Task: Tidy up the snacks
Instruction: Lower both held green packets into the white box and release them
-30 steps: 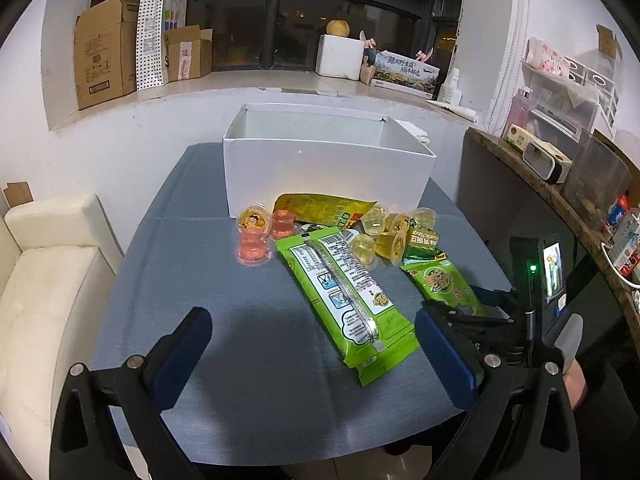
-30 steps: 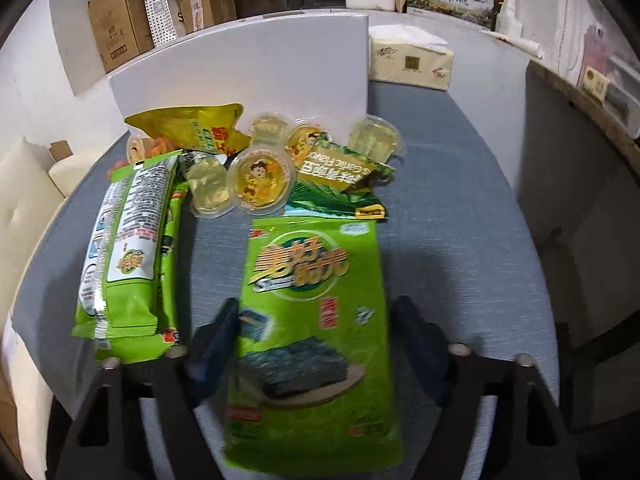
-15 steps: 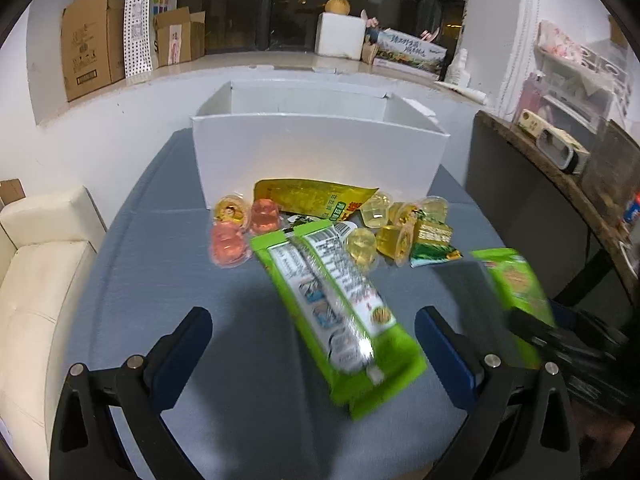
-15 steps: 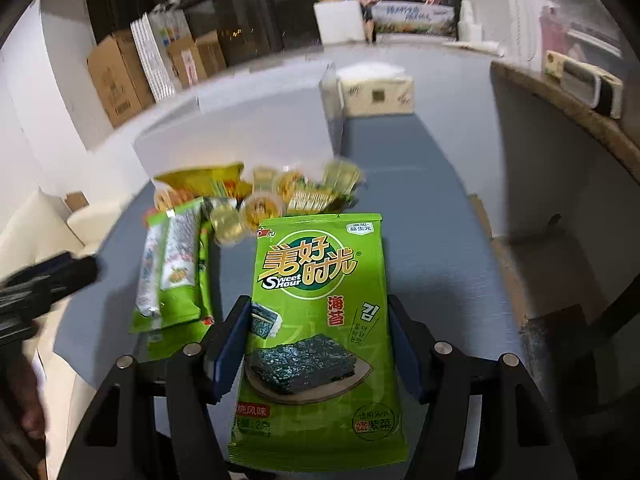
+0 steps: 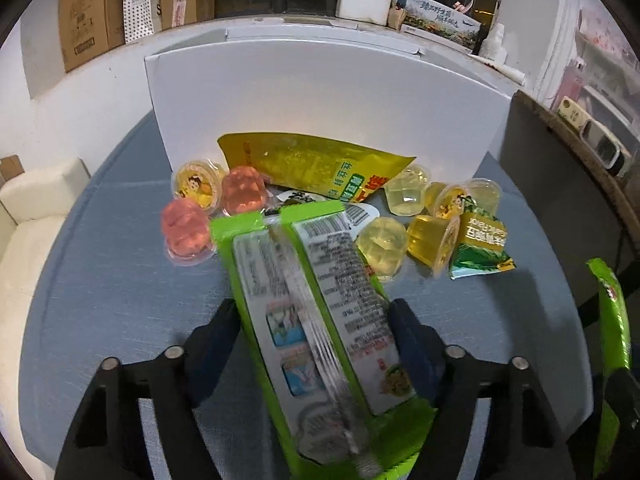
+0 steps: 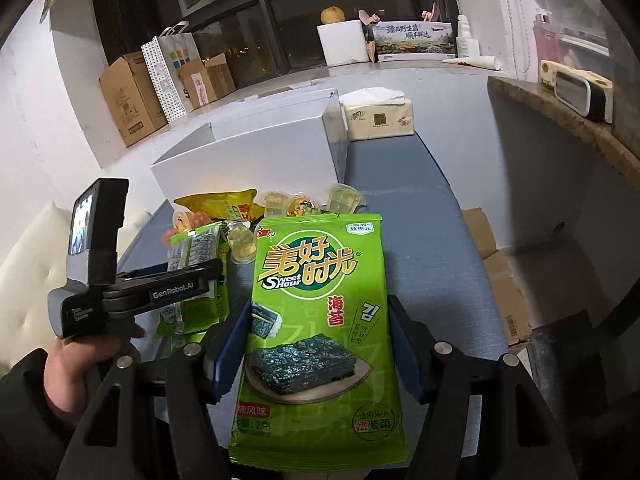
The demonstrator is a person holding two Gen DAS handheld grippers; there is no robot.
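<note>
In the right wrist view, the right gripper [image 6: 320,344] is seen closed on the seaweed packet [image 6: 320,320], its blue pads pressed against the packet's two long edges in the lower centre of the frame. The packet's long axis is laid straight along the fingers, its top edge directed up the frame toward the white box [image 6: 256,160], which is found above and slightly left of centre, beyond the loose snacks.

In the left wrist view, the left gripper [image 5: 316,340] is closed on the long green pack [image 5: 316,320] at the lower centre; the pack's long axis is carried up the frame, tilted a little to the left, again toward the white box [image 5: 320,92] filling the upper middle. The jelly cups [image 5: 400,232] and the yellow pouch [image 5: 316,164] are left on the grey table [image 5: 100,280] between claw and box.

The box is judged about equally reachable for both hands; a forward carry over its near wall is called for.
</note>
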